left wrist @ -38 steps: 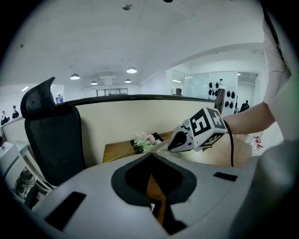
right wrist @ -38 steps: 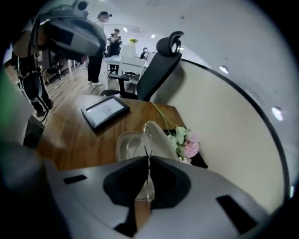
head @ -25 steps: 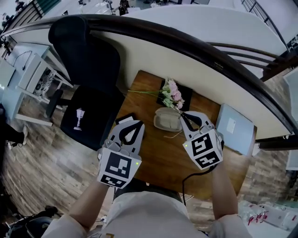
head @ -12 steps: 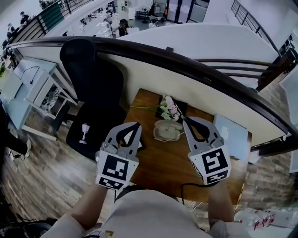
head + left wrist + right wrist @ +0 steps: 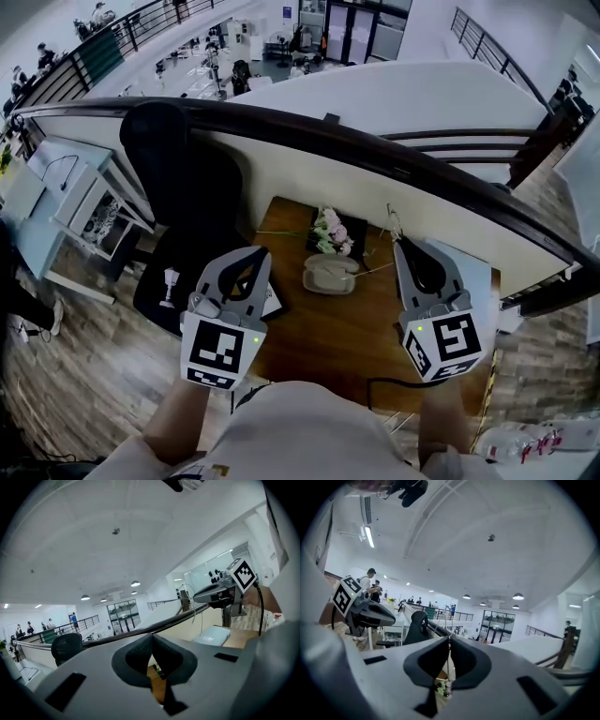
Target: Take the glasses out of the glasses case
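Observation:
An open pale glasses case (image 5: 330,274) lies on the brown wooden table (image 5: 356,328), just in front of a bunch of pink flowers (image 5: 330,234). My right gripper (image 5: 401,244) hangs above the table to the right of the case, shut on a thin wire part of the glasses (image 5: 390,217); in the right gripper view that wire (image 5: 449,660) runs between the closed pads. A thin line reaches from the gripper back toward the case. My left gripper (image 5: 259,251) is raised left of the case, jaws together (image 5: 151,638), nothing seen between them.
A grey laptop-like slab (image 5: 478,272) lies at the table's right end under the right gripper. A black office chair (image 5: 178,178) stands left of the table. A curved dark-railed partition (image 5: 375,150) backs the table. A black cable (image 5: 394,382) crosses the near edge.
Both grippers have risen from table level, the right one more, lifting away from the case with the thin wire still in its jaws. The head view has tipped upward.

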`<state>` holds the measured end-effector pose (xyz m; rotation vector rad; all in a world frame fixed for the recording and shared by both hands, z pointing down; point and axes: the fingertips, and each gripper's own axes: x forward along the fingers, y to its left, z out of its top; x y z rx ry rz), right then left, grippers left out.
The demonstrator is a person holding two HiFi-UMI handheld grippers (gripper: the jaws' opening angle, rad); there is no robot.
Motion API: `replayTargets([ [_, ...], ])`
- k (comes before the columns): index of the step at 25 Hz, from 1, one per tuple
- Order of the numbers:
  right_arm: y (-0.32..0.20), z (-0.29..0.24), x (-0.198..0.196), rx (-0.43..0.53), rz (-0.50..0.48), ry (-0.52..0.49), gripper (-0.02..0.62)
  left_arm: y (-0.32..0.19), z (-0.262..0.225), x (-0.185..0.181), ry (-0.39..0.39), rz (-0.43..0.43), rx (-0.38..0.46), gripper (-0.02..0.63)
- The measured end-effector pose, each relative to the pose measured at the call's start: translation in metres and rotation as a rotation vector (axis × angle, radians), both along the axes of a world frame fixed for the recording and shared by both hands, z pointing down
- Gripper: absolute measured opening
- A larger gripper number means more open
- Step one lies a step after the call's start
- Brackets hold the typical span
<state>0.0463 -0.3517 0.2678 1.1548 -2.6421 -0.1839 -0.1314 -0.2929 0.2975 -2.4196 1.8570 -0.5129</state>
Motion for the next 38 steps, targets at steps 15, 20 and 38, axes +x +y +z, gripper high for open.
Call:
replayTargets([
  [15, 0.013, 0.0, 0.087, -0.039, 0.196, -0.127, 0.018, -0.001, 0.006, 0.005, 0.014, -0.002, -0.01, 0.003],
  [20, 0.016, 0.029, 0.099, -0.112, 0.21, -0.116, 0.018, -0.002, 0.02, 0.013, 0.035, 0.011, -0.045, 0.003],
  [38, 0.026, 0.06, 0.107, -0.189, 0.217, -0.09, 0.017, 0.006, 0.044, 0.027, 0.031, 0.027, -0.101, 0.003],
])
